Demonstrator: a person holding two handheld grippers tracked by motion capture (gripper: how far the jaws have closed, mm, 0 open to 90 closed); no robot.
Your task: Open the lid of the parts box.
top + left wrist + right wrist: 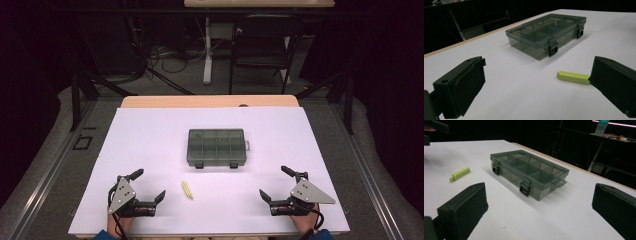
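A smoky grey compartment box (217,148) with its lid closed and two black latches lies in the middle of the white table; it also appears as the box (546,33) and the box (529,172) in the gripper views. A small yellow-green clip (187,190) lies flat in front of it, between the hands, seen again as the clip (573,77) and the clip (459,174). My left gripper (148,184) rests near the front left, open and empty. My right gripper (273,182) rests near the front right, open and empty too.
The white sheet (150,130) covers most of the table, with a wooden strip (210,101) showing at the far edge. Beyond the table stand a black chair (262,45), a desk leg and cables on the floor.
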